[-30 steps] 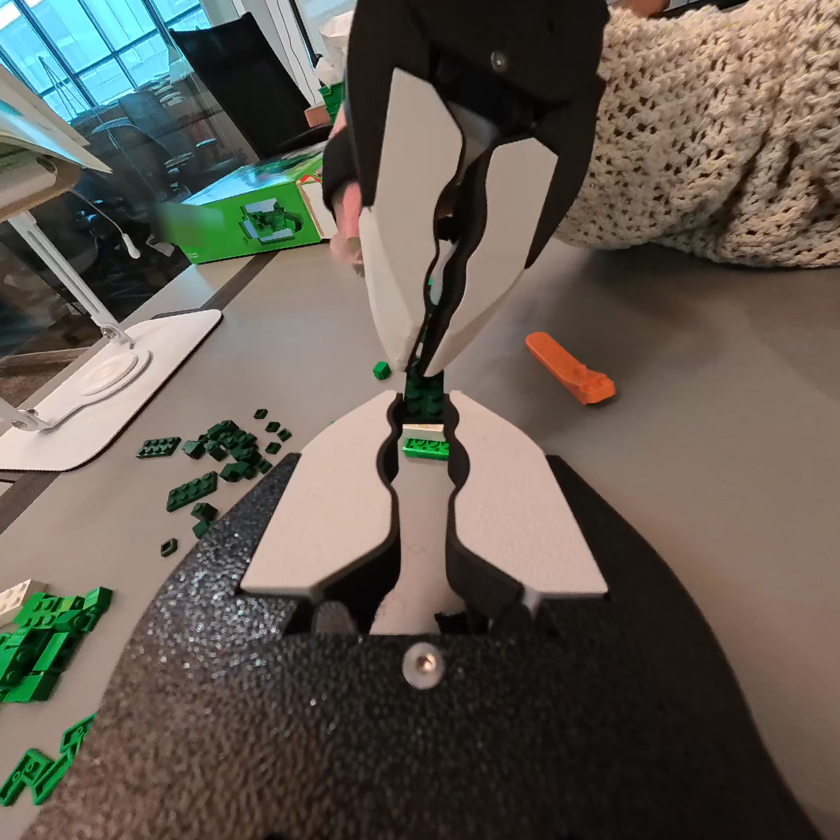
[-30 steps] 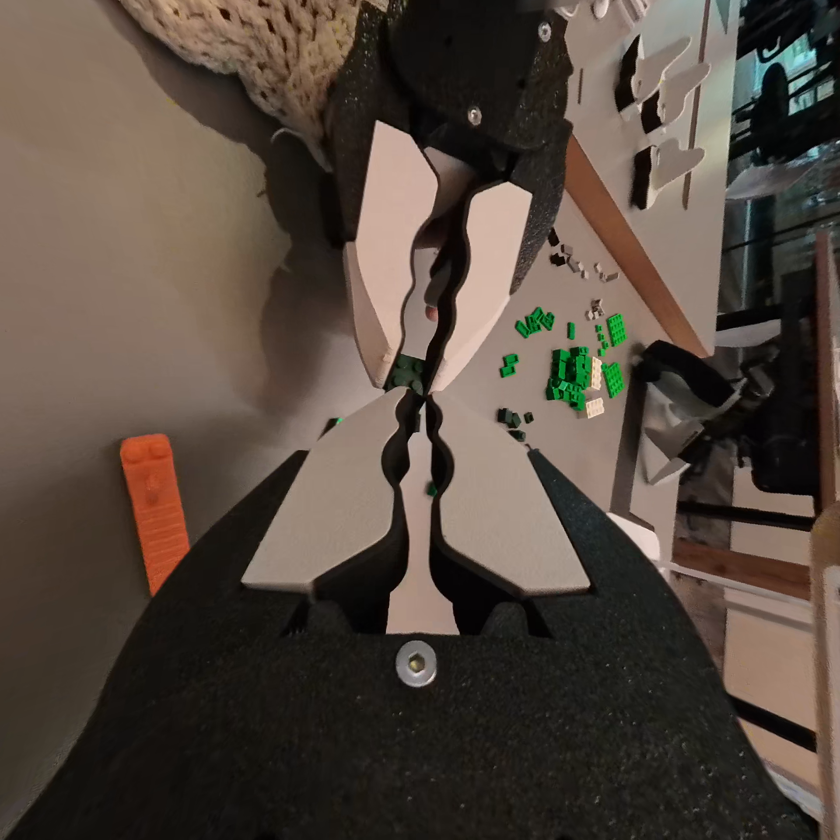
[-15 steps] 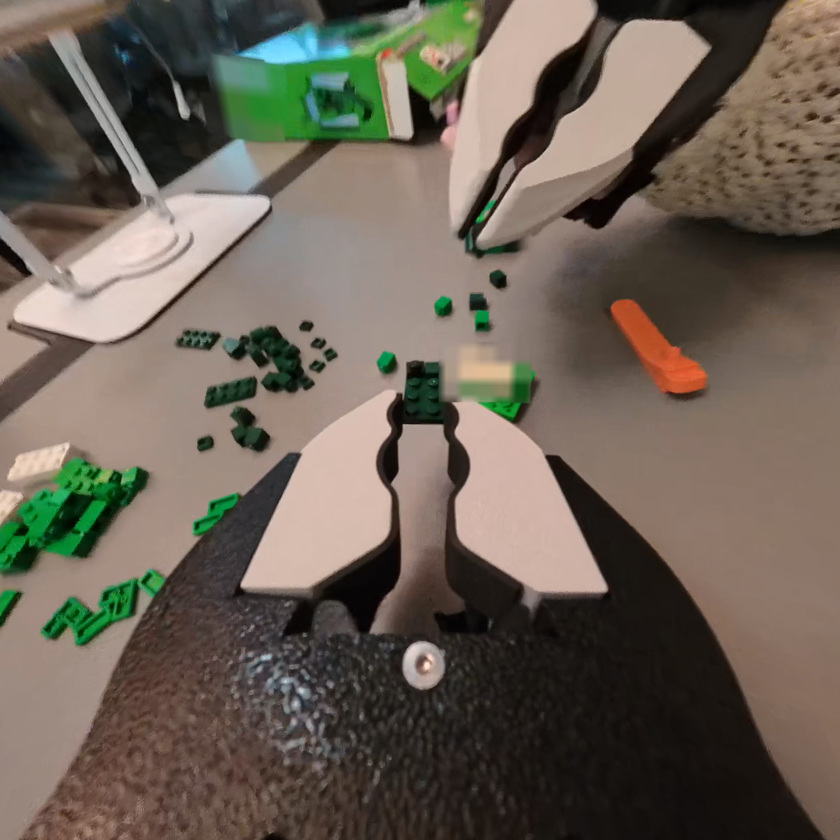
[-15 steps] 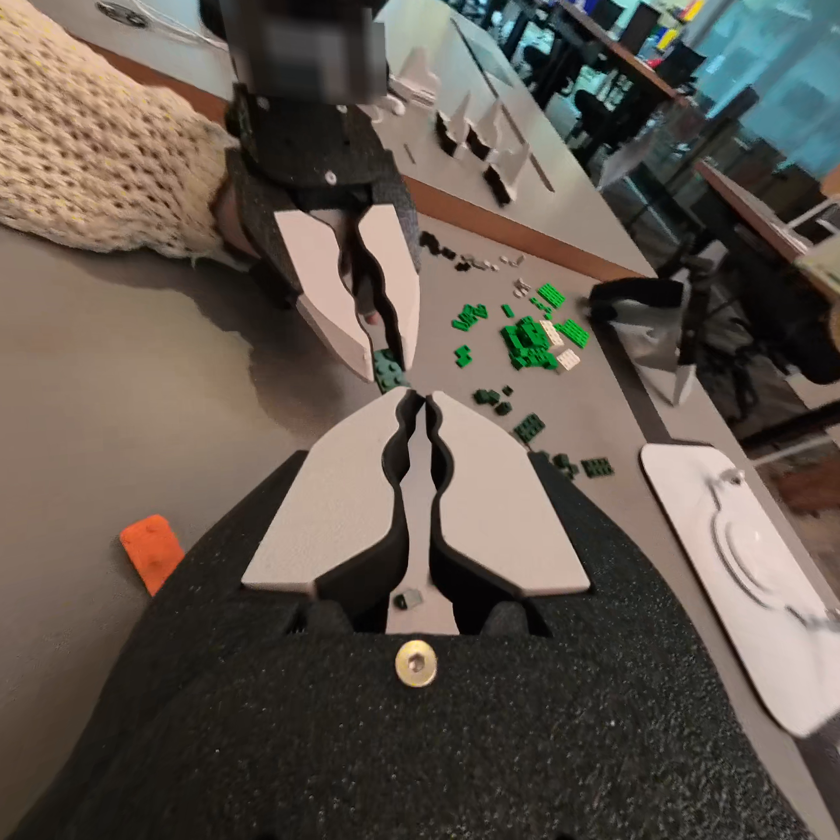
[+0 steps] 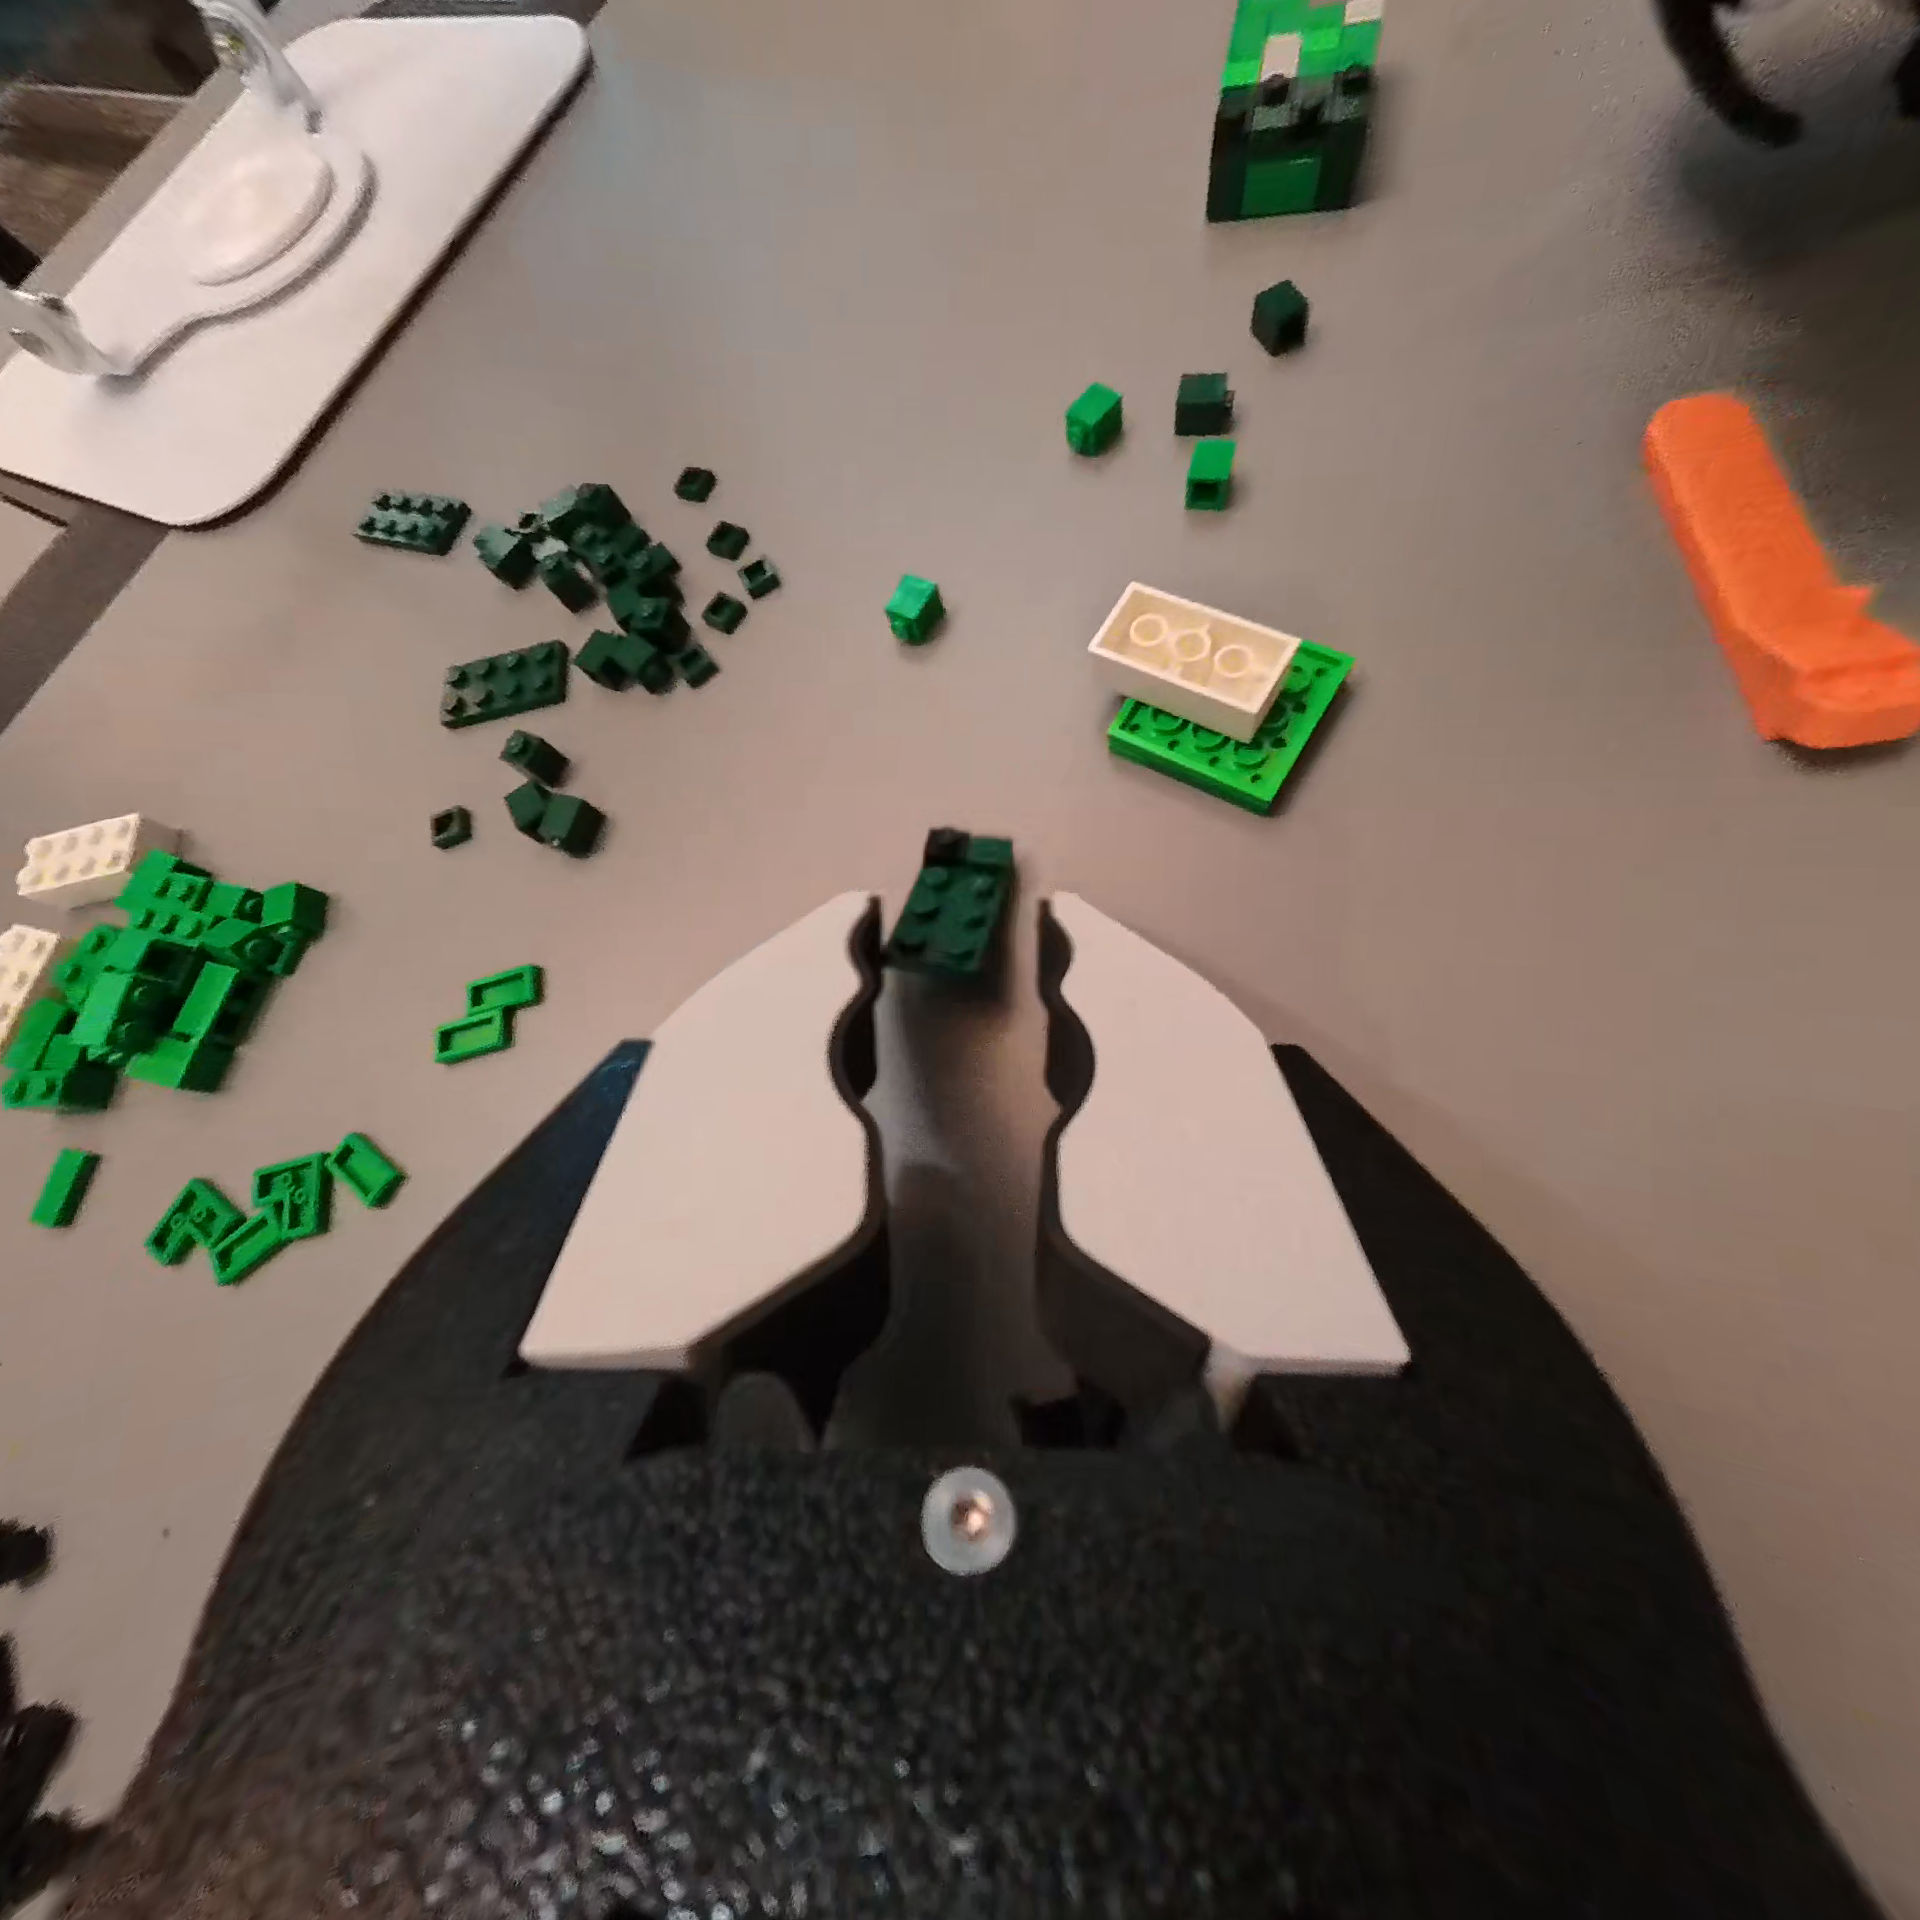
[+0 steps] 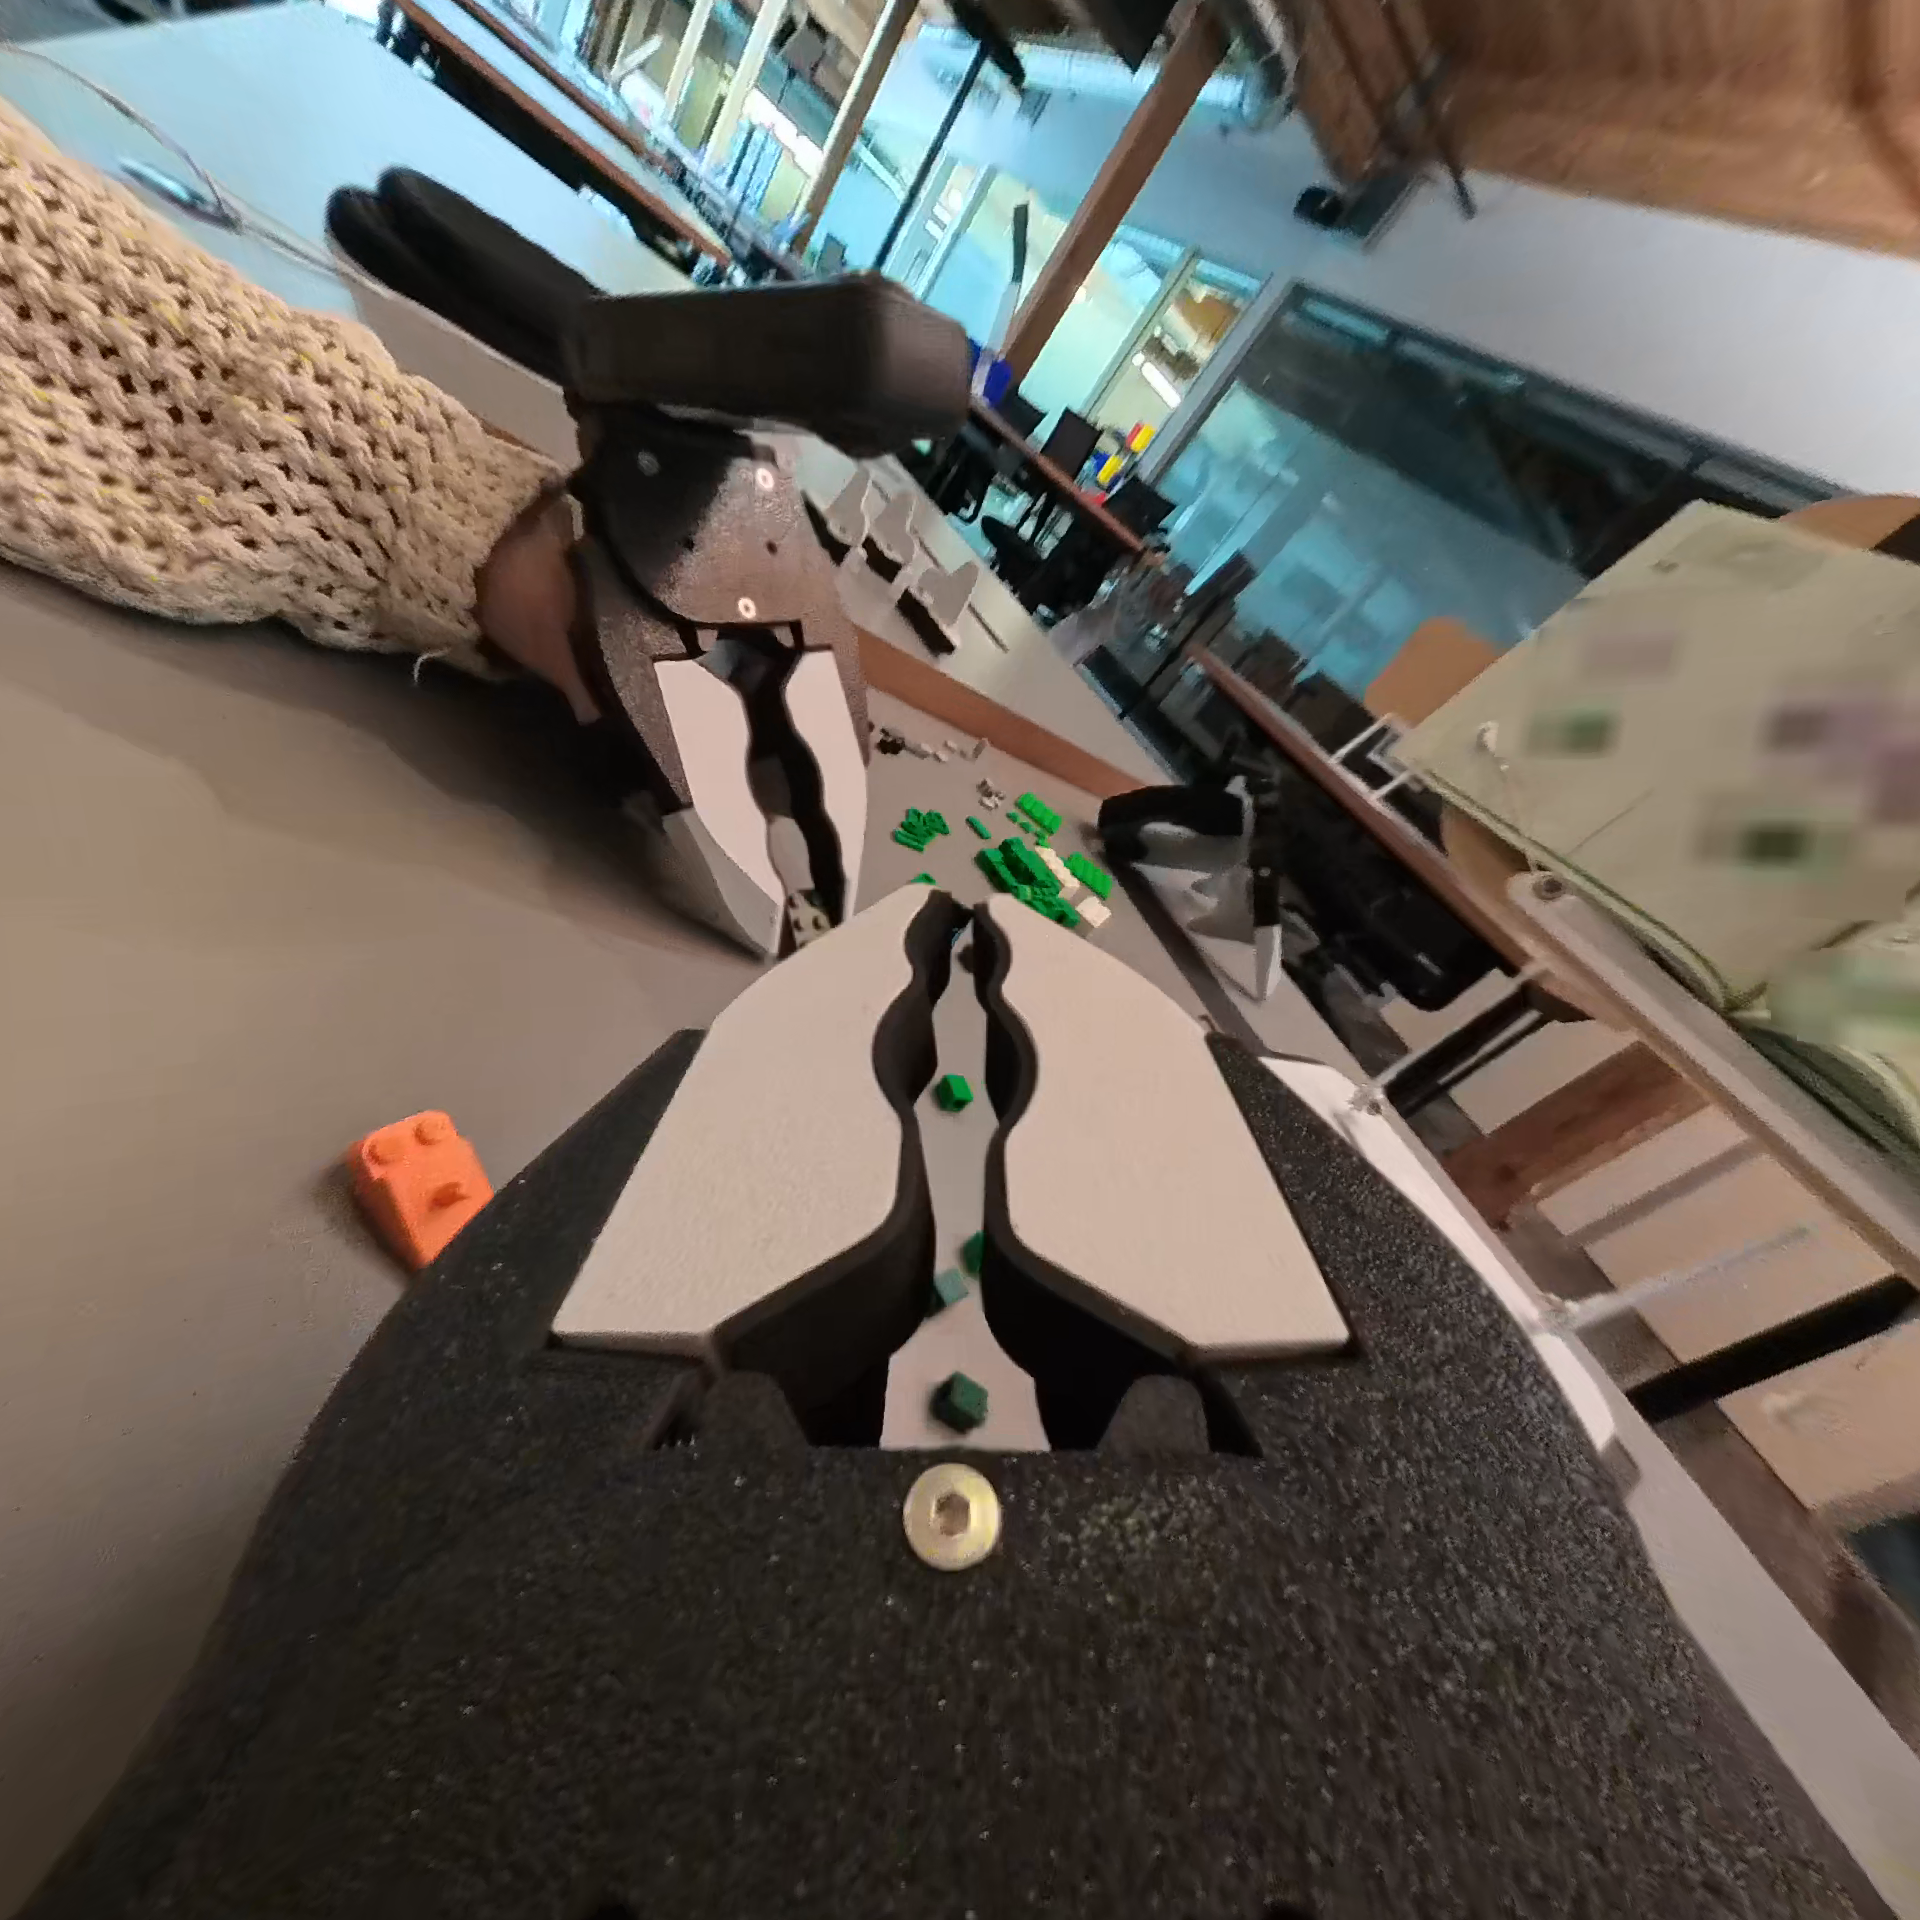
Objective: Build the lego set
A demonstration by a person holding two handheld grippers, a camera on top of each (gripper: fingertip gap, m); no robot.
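Left claw [image 5: 956, 914] spread open around small dark-green studded plastic brick stack [image 5: 951, 914] on the bench, right claw [image 6: 961, 920] pinched empty; off-centre regrasp could tip stack.

The left wrist view looks steeply down, close over the grey worktop [image 5: 831, 260]. The right wrist view sits low, tilted, facing across it. Both share the orange brick separator [image 5: 1766, 592] [image 6: 416, 1179] and bright green brick pile [image 5: 156, 987] [image 6: 1029, 868].
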